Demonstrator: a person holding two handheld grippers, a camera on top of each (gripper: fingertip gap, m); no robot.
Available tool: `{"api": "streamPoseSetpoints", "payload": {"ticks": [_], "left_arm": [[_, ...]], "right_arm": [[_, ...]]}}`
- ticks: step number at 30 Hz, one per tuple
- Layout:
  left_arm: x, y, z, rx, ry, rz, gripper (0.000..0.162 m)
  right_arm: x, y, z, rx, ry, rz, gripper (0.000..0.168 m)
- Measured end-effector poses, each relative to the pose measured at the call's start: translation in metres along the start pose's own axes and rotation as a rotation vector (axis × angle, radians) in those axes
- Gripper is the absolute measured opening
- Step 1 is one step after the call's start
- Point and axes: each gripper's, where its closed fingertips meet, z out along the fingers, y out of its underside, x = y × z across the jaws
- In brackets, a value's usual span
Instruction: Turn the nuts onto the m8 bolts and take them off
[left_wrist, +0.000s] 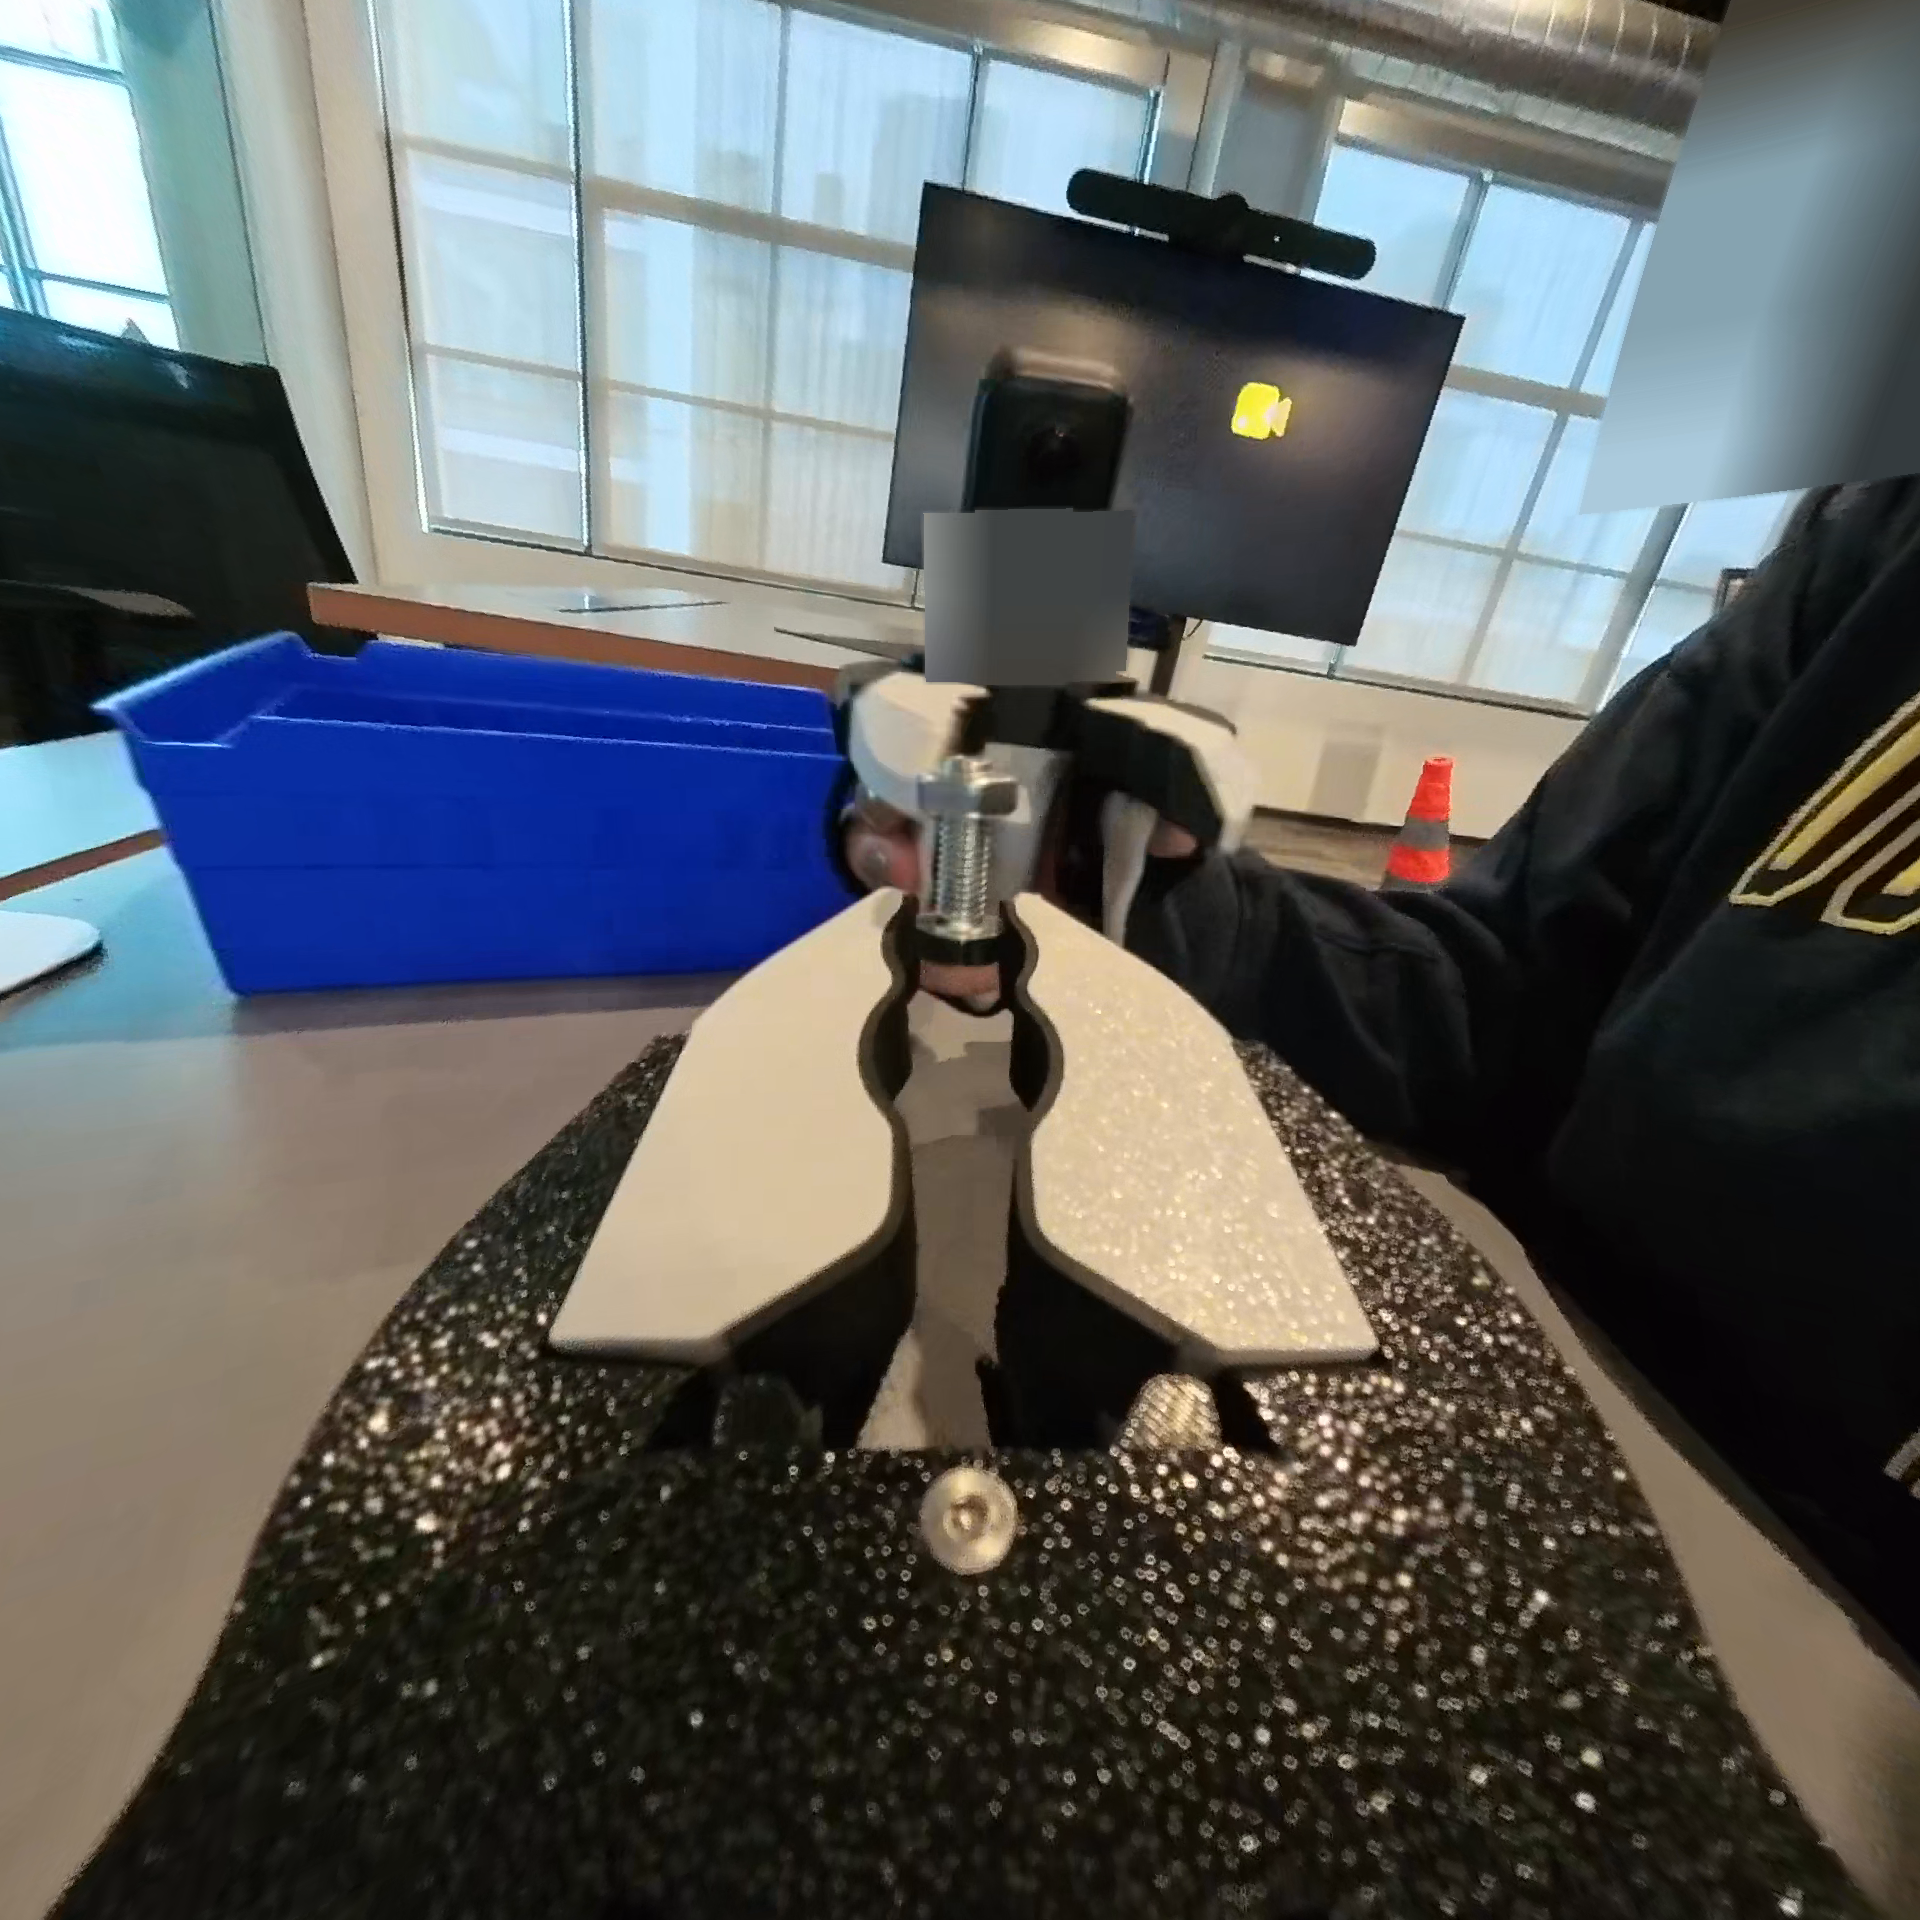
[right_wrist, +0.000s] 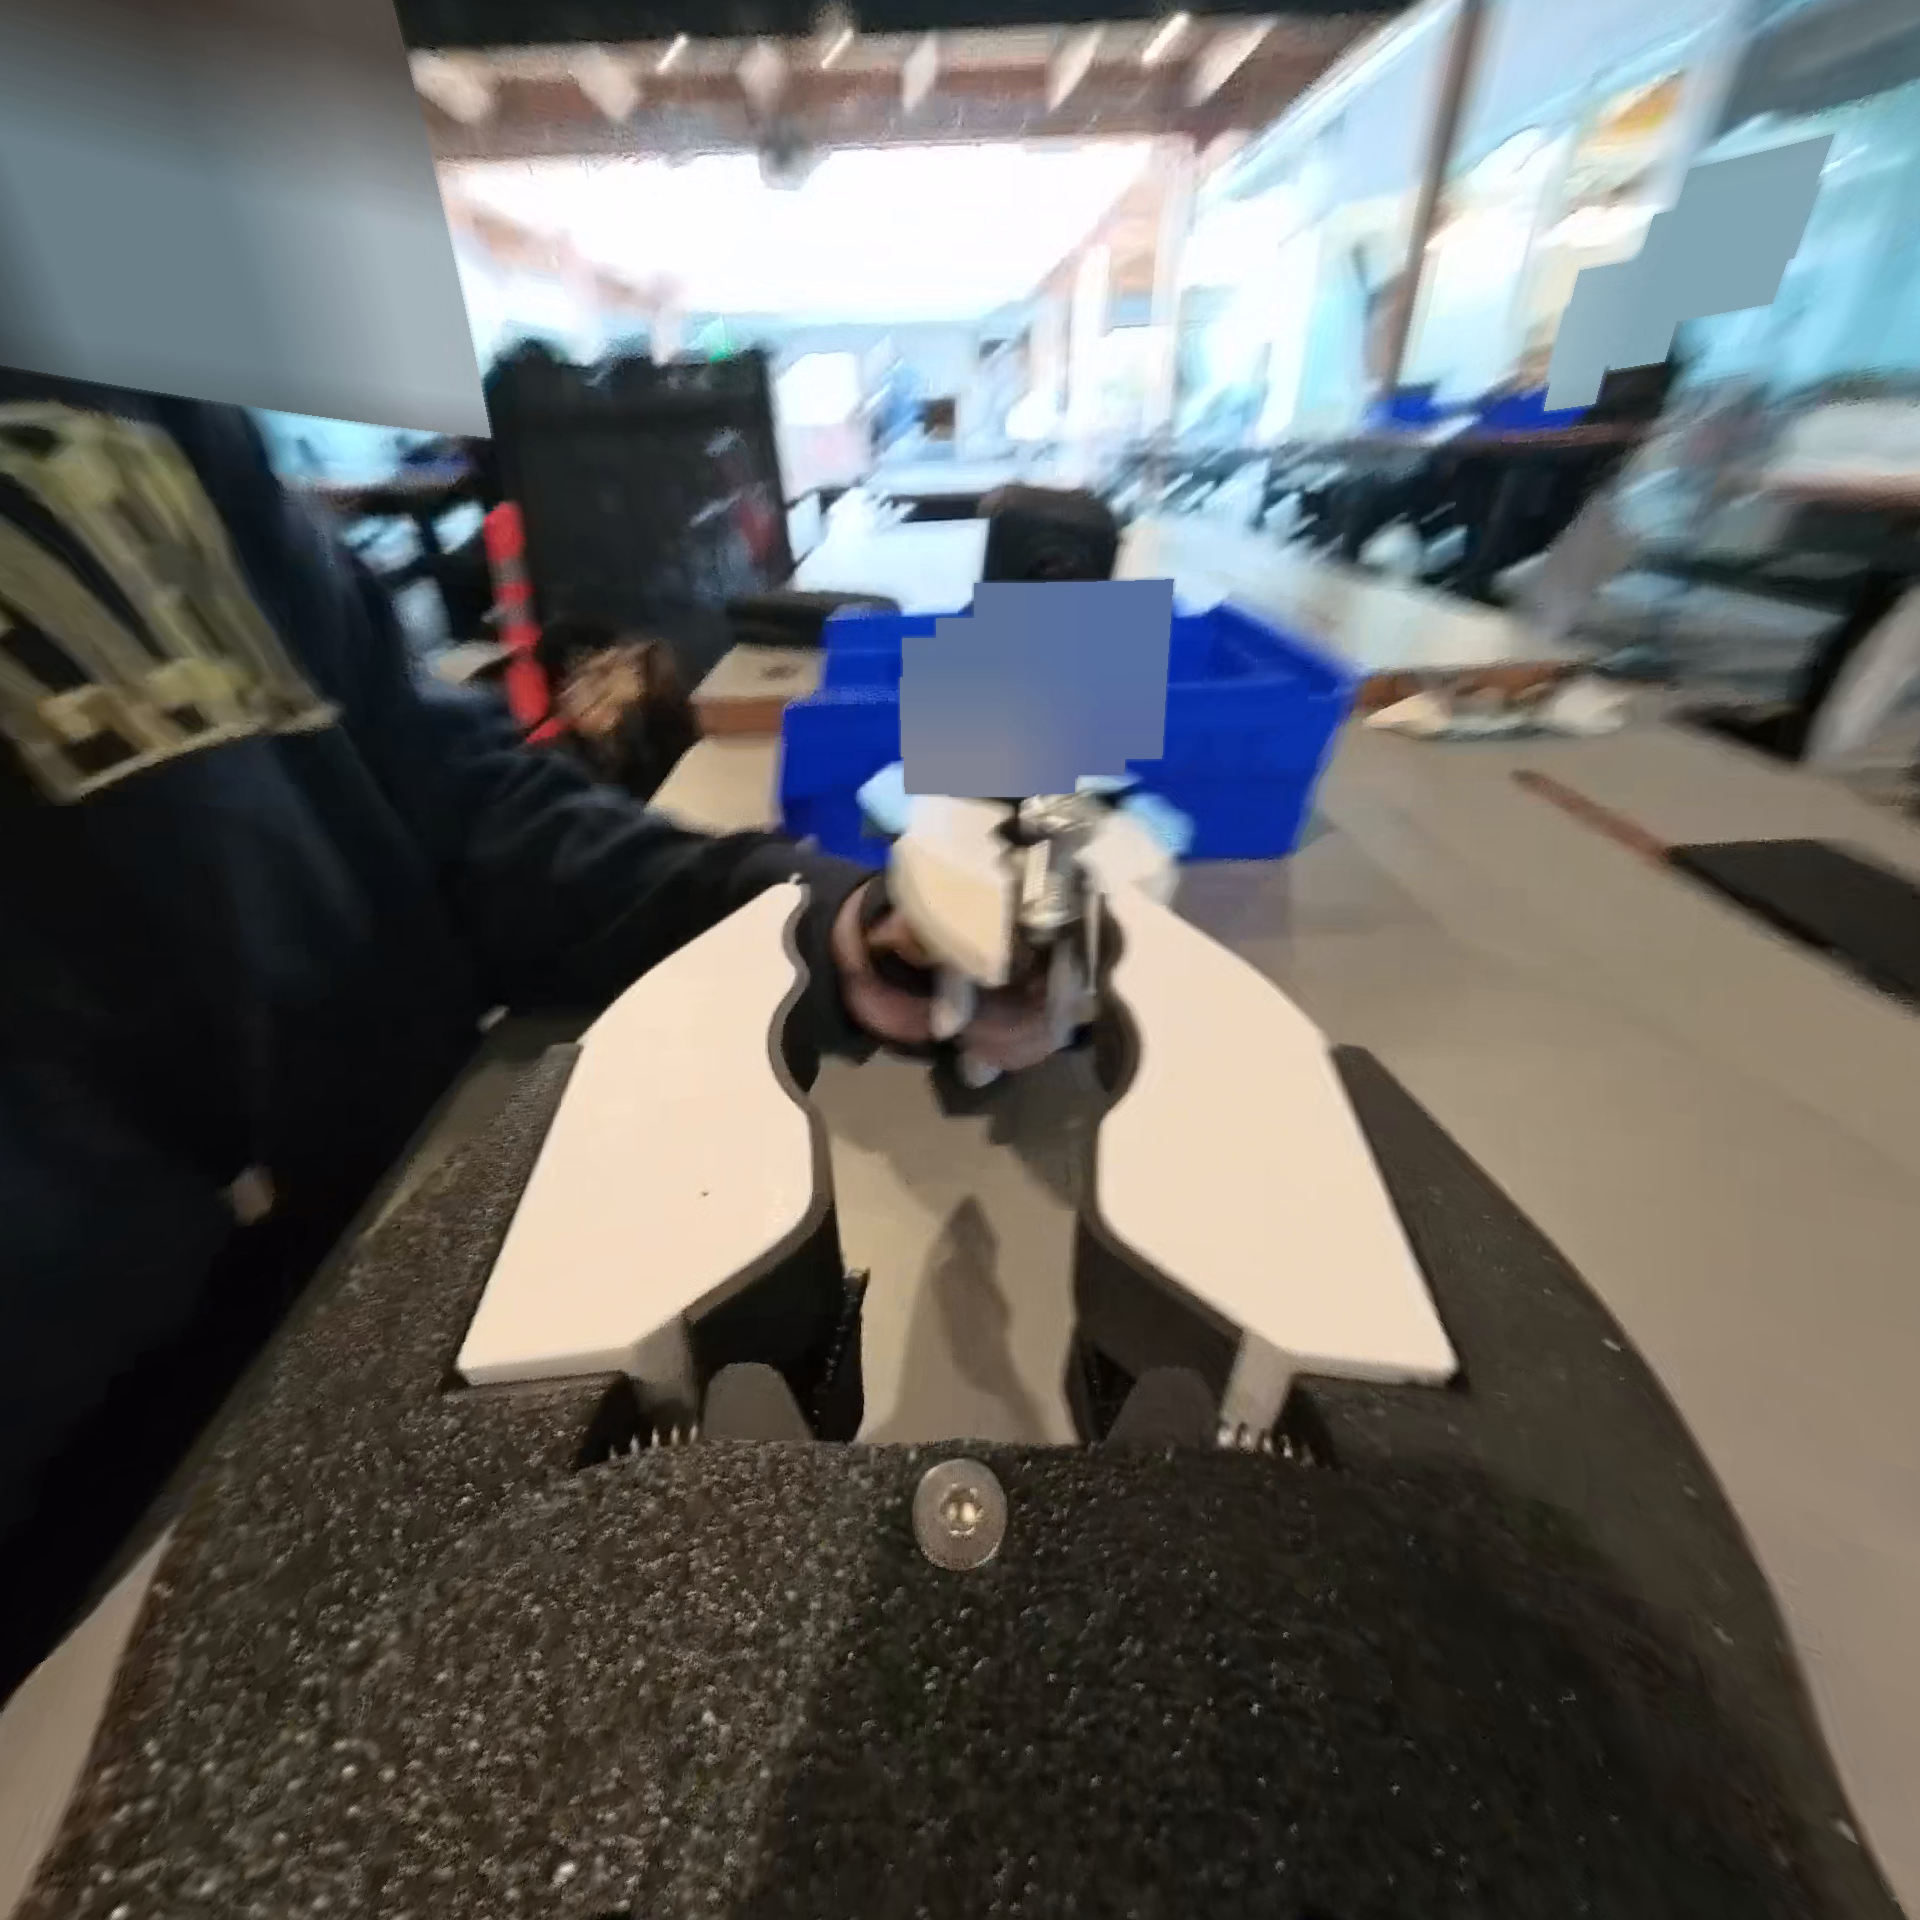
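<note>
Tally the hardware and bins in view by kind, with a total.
Silver threaded steel bolt: 1
Silver hex steel nut: 1
Blue plastic bins, nested: 2
White-fingered handheld grippers, left, right: 2
Total: 6

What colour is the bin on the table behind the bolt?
The bin is bright blue, clearest in the left wrist view.

Our left gripper (left_wrist: 958, 914): white fingers (left_wrist: 1164, 1132) with wavy black-edged inner faces, on a black speckled base (left_wrist: 935, 1714) with one silver screw (left_wrist: 971, 1550) at centre. Right gripper (right_wrist: 1049, 935) is the same build, its screw (right_wrist: 958, 1513) also central. We wear a dark sweatshirt (left_wrist: 1662, 1039) with a yellow-and-white print (left_wrist: 1849, 842).
</note>
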Motion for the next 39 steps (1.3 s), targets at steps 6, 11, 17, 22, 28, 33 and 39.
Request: {"api": "streamPoseSetpoints", "payload": {"ticks": [6,11,17,22,28,33,39], "left_arm": [[0.011,0.016,0.015,-0.077,0.056,-0.001,0.014],[0.004,0.013,0.009,-0.064,0.026,-0.003,0.014],[-0.001,0.005,0.001,-0.026,0.011,-0.014,0.014],[0.006,0.015,0.009,-0.078,0.041,-0.001,0.014],[0.008,0.019,0.011,-0.106,0.048,0.010,0.014],[0.009,0.017,0.014,-0.083,0.041,0.022,0.017],[0.001,0.014,0.017,-0.062,-0.041,0.073,0.083]], "right_arm": [[0.002,-0.005,0.022,0.039,0.074,-0.077,0.073],[-0.006,0.013,0.019,-0.079,0.005,-0.080,0.061],[0.005,0.000,-0.002,0.004,0.049,-0.050,0.052],[0.010,0.007,0.011,-0.027,0.082,-0.056,0.040],[0.010,0.010,0.013,-0.039,0.066,-0.030,0.017],[0.010,0.009,0.011,-0.049,0.073,-0.044,0.014],[0.010,-0.009,-0.006,-0.063,0.135,-0.101,0.014]]}}
